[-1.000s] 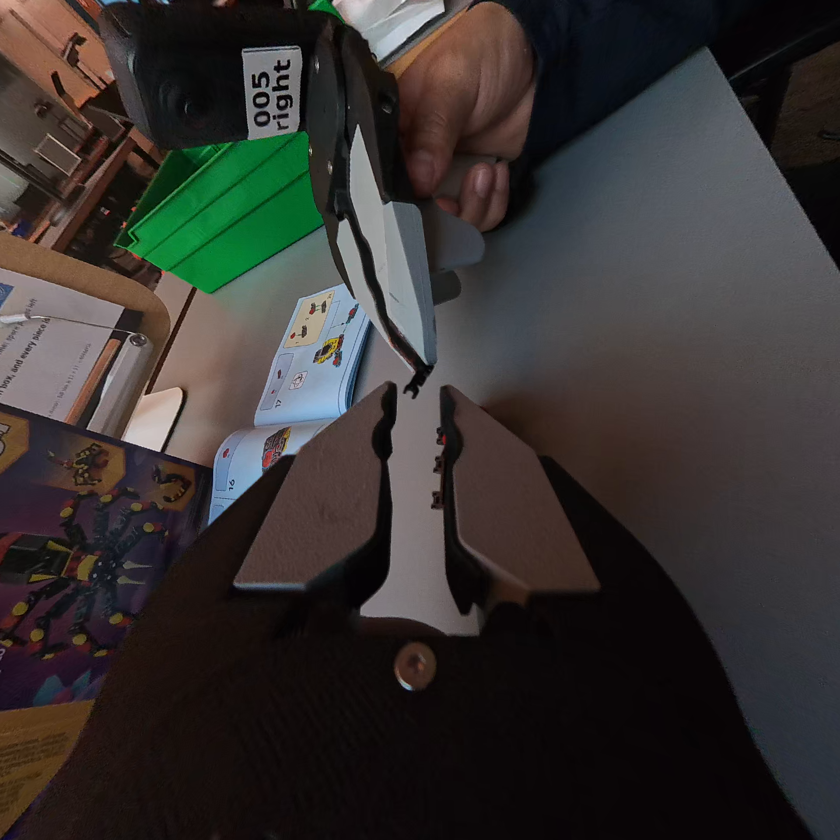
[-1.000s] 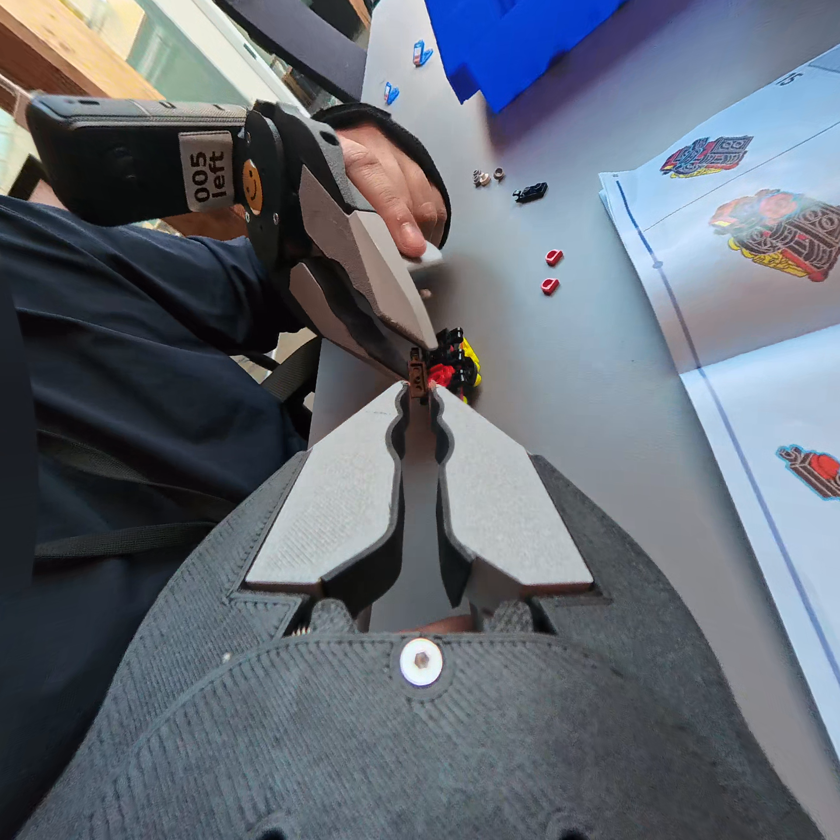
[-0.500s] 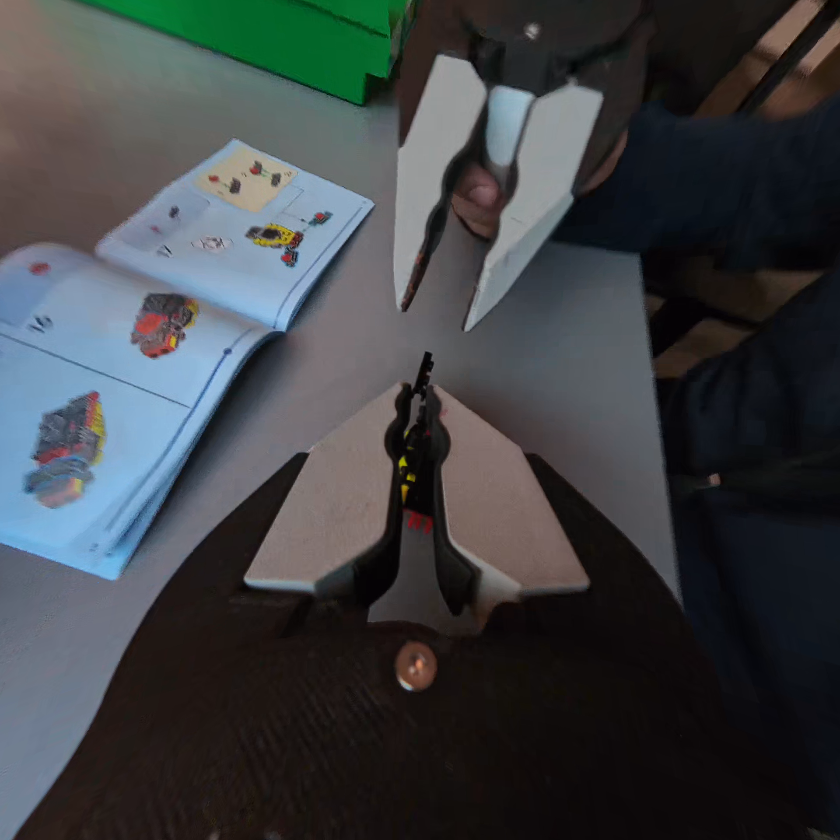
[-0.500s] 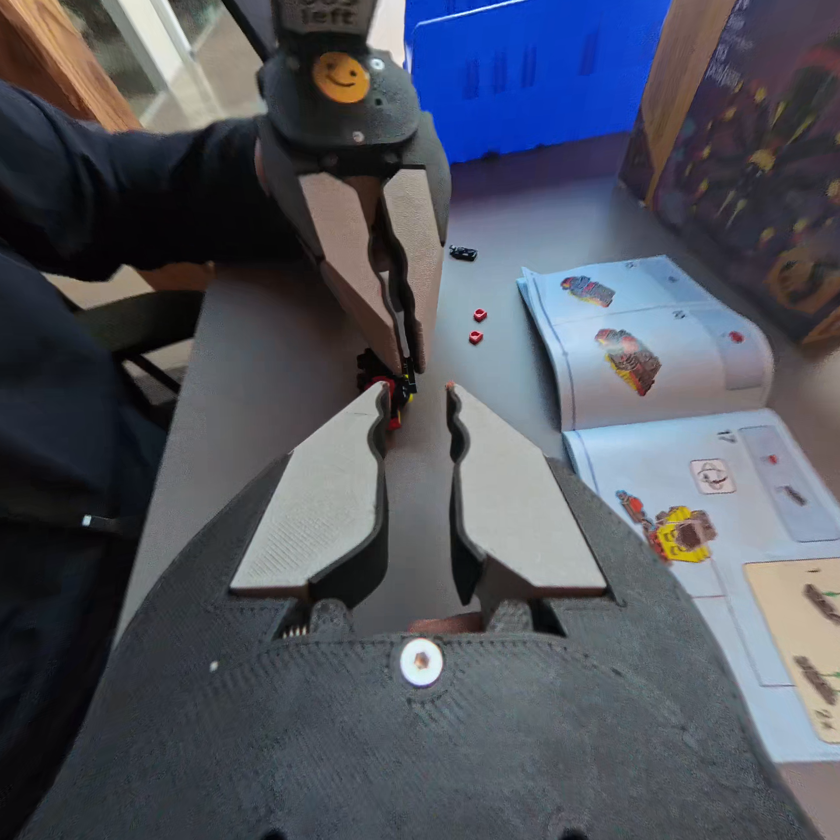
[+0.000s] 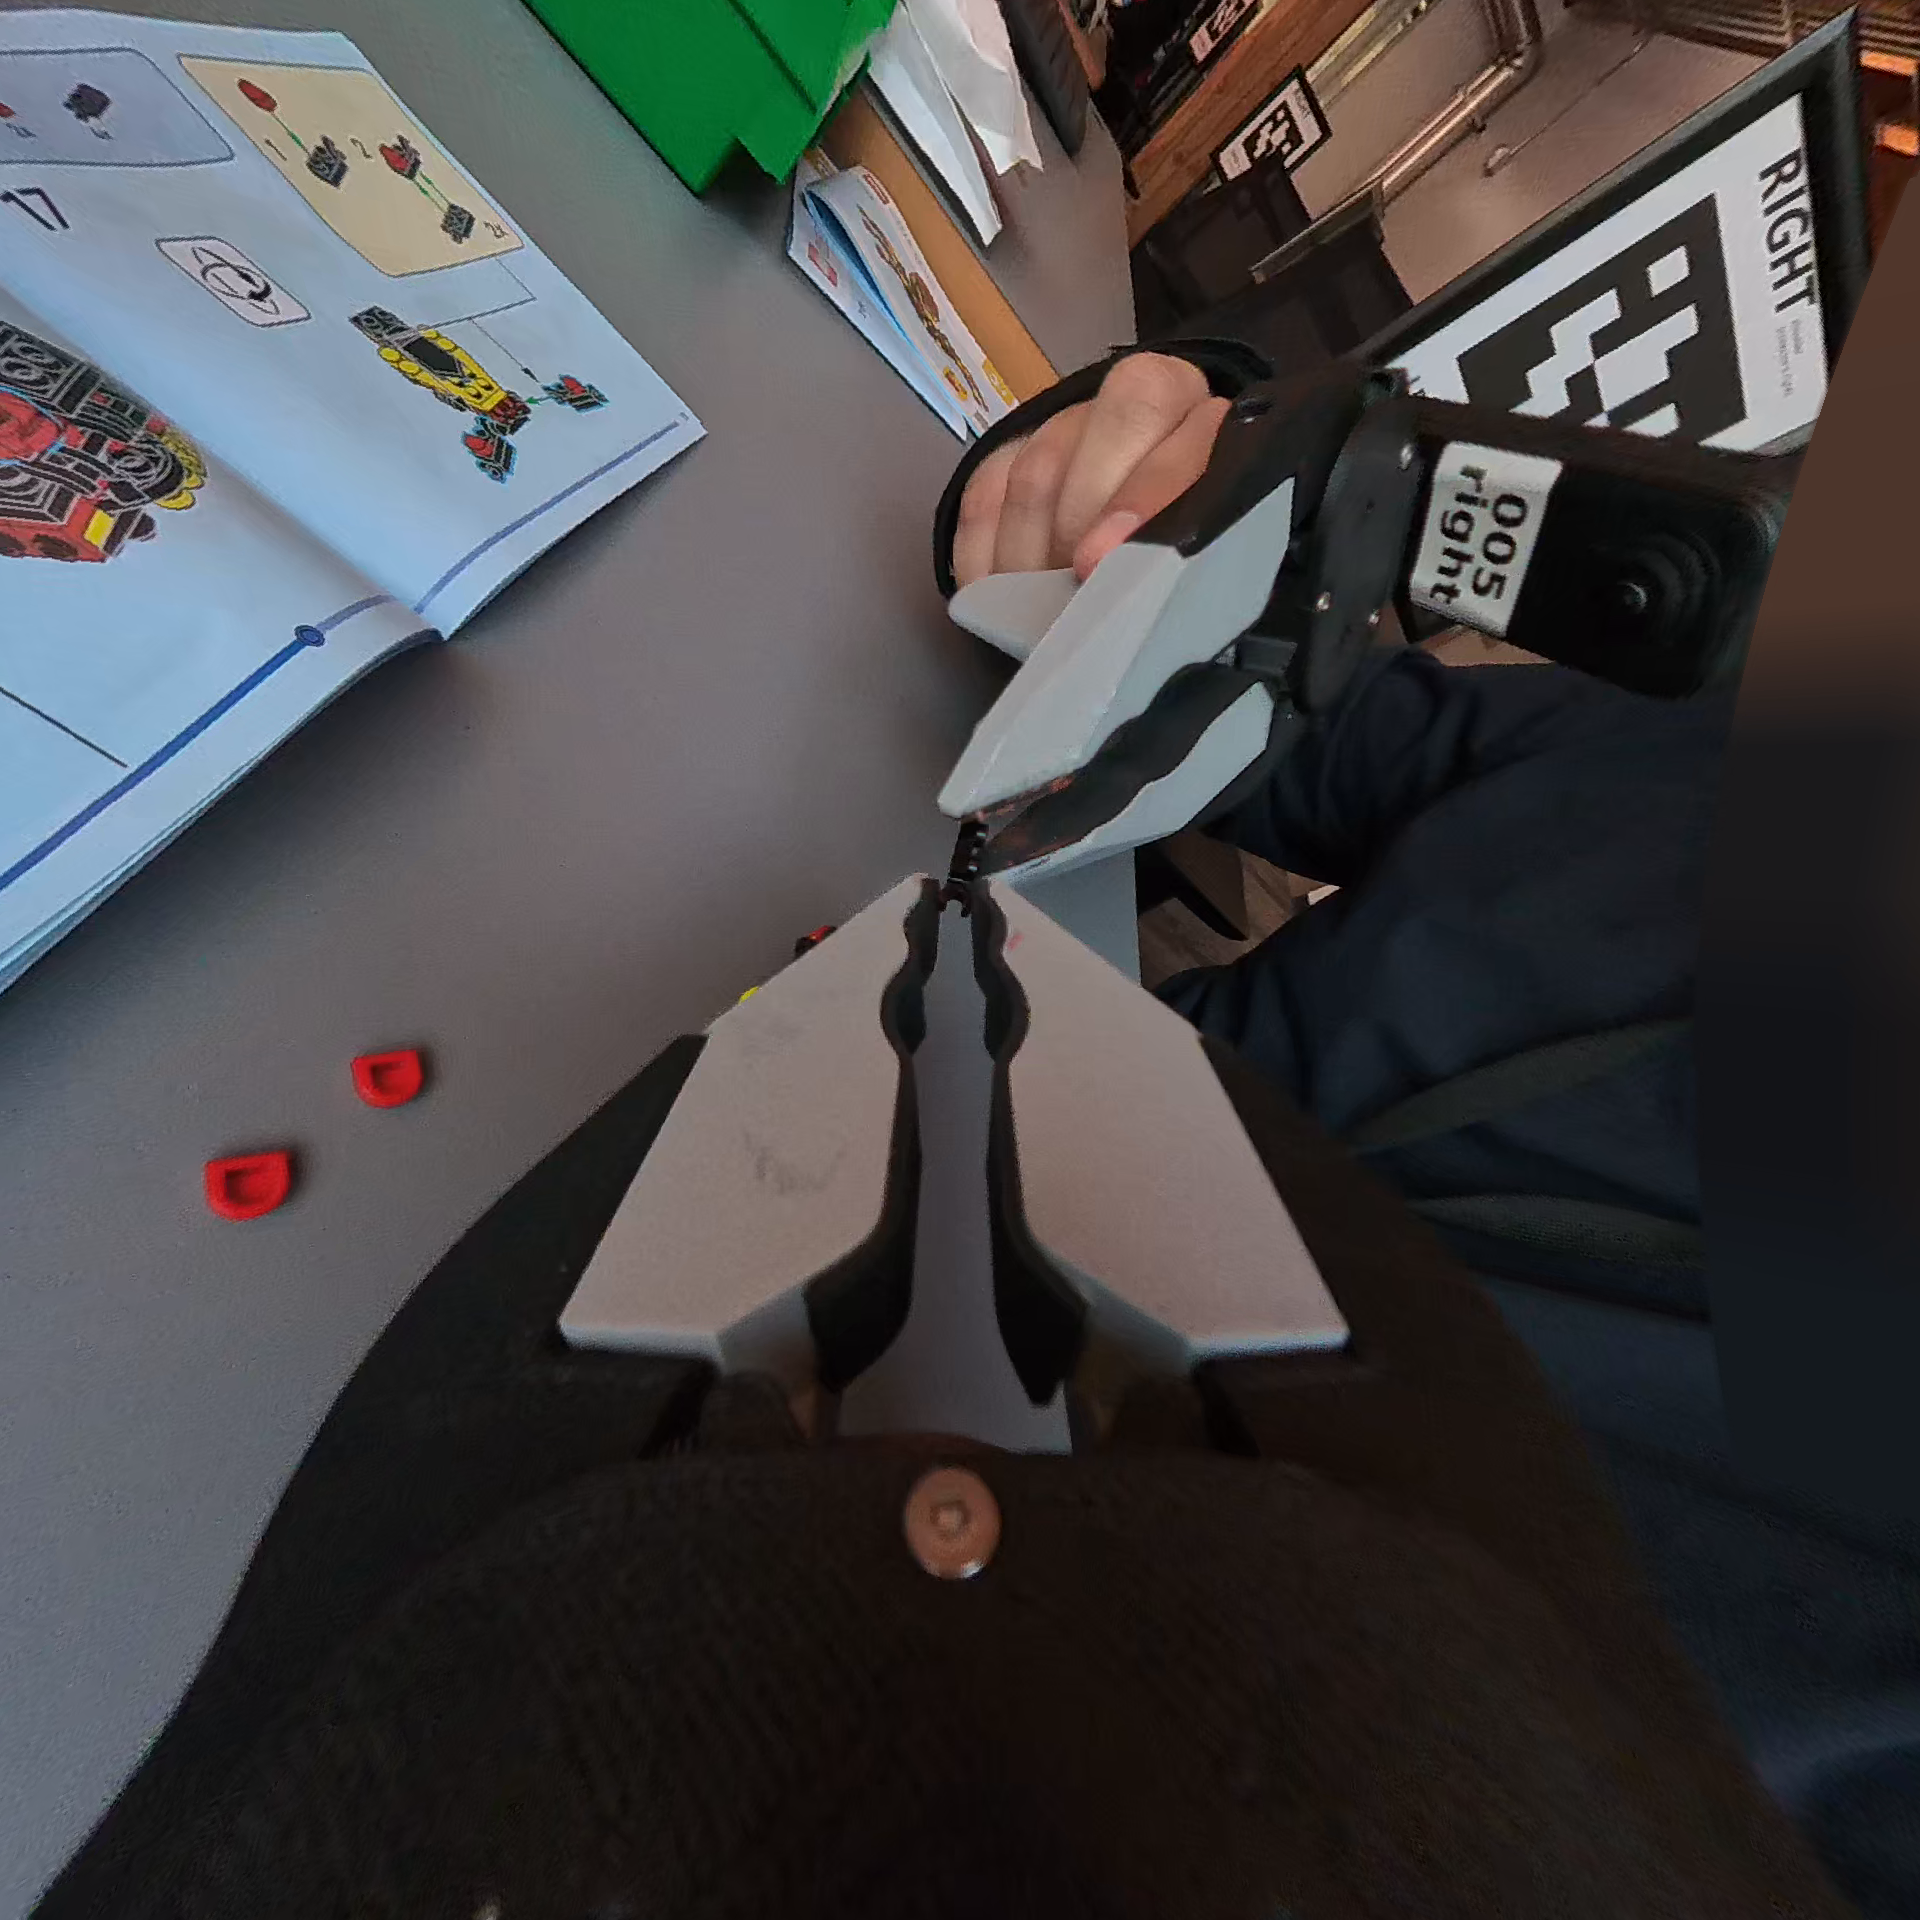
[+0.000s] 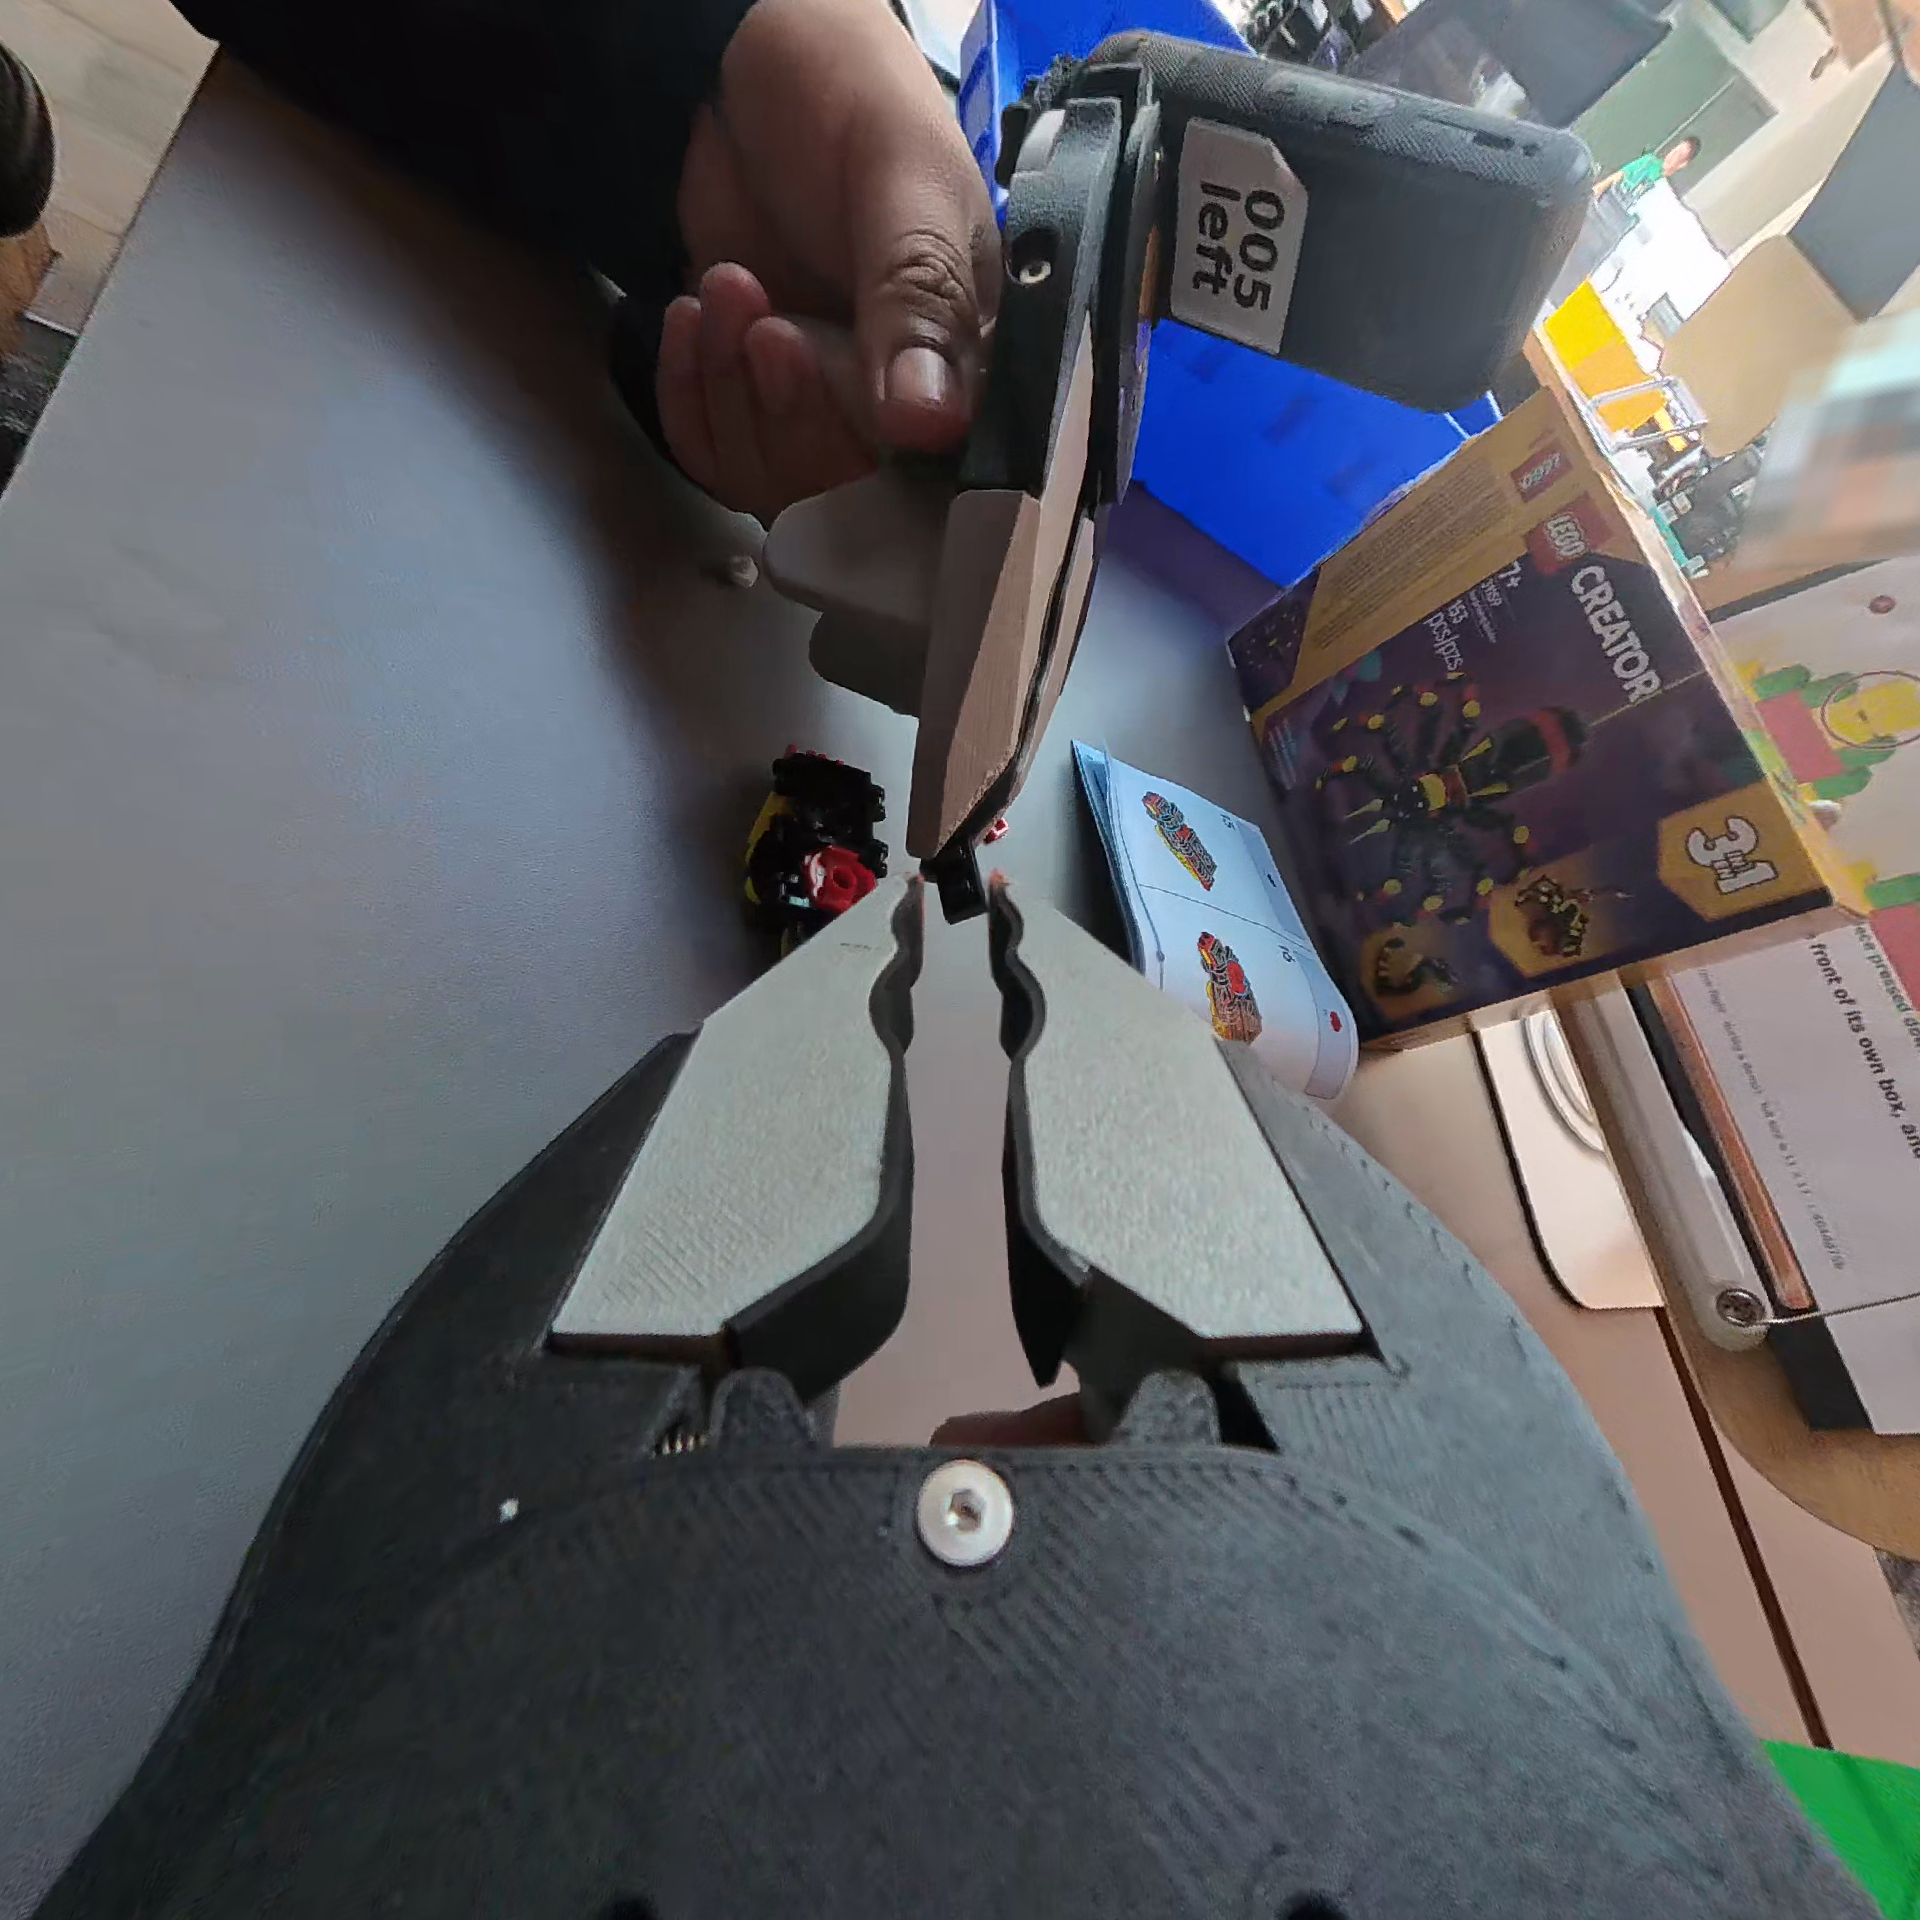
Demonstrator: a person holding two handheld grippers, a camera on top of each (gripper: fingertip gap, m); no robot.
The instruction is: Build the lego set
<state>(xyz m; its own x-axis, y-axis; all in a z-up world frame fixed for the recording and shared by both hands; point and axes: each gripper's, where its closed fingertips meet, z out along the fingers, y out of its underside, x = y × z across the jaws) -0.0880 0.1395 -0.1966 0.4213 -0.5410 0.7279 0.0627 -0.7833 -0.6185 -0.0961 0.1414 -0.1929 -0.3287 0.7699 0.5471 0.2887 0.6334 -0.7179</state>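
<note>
Grey tabletop (image 5: pixel 623 831) carries everything. Purple-and-tan cardboard set box (image 6: pixel 1538 790) stands at its far edge, beside a blue bin (image 6: pixel 1268 436); a green bin (image 5: pixel 717 73) sits at another edge. Open instruction booklet (image 5: pixel 312 416) lies flat near the work area, pages showing build steps.

Left gripper (image 5: pixel 956 902), held in a person's hand (image 6: pixel 831 312), is tilted steeply down; its fingers are pressed nearly together on a small black lego piece (image 6: pixel 958 888), which sticks out from the tips. Right gripper (image 6: pixel 954 883) points straight at that piece, fingers slightly apart, tips flanking the piece on either side; whether they touch it cannot be told. The two grippers meet tip to tip just above the table.

Partly built black, yellow and red lego model (image 6: pixel 816 847) rests on the table just beside the tips, left of them in the right wrist view, untouched by either gripper.

Two small red lego pieces (image 5: pixel 249 1182) lie loose on the table, near each other, between booklet and left gripper.
</note>
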